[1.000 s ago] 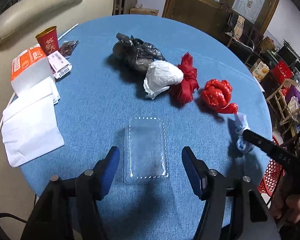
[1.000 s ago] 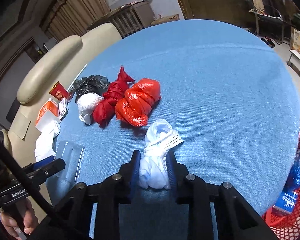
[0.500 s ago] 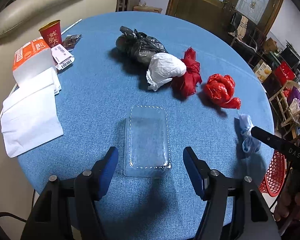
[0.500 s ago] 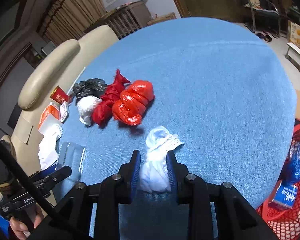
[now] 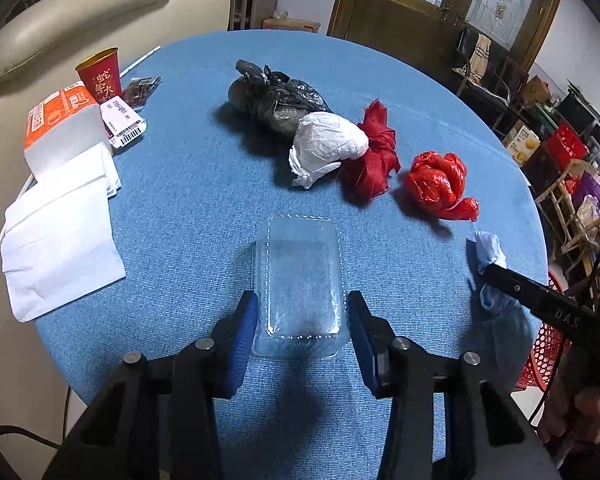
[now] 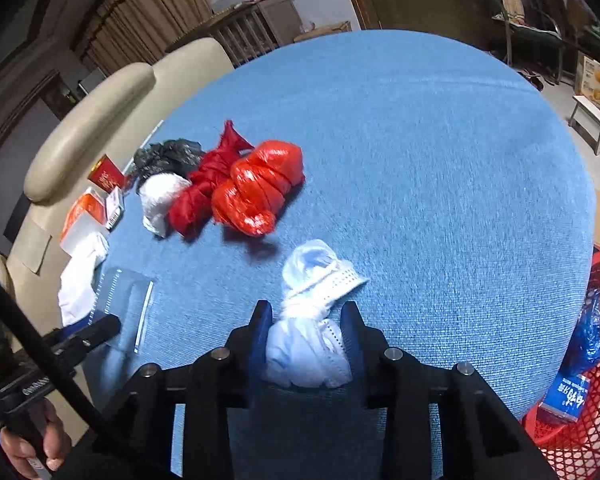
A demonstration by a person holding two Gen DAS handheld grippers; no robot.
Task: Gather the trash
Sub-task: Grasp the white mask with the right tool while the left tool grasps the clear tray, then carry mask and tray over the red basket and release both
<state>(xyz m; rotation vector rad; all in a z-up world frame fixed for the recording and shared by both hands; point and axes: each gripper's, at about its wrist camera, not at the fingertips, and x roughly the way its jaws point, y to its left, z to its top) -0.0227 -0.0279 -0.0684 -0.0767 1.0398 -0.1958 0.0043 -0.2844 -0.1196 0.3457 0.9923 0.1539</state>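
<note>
A clear plastic tray [image 5: 300,264] lies on the blue round table [image 5: 180,184] near its front edge. My left gripper [image 5: 302,308] is closing on the tray's near end, and both blue pads touch its sides. In the right wrist view a white crumpled bundle [image 6: 312,280] sits between the fingers of my right gripper [image 6: 306,316]. Those jaws are opening, with the bundle still filling the gap and touching both pads. The same bundle [image 5: 488,246] shows at the table's right edge in the left wrist view.
Mid-table lie a black bag [image 5: 268,96], a white bag [image 5: 328,146], a dark red bag [image 5: 374,152] and a bright red bag [image 5: 438,182]. A red cup [image 5: 100,76], a box [image 5: 60,128] and napkins [image 5: 60,232] sit left. A red basket [image 6: 580,420] stands beside the table.
My left gripper's fingers have come together onto the sides of the clear tray. The right gripper's fingers stand slightly wider around the white bundle.
</note>
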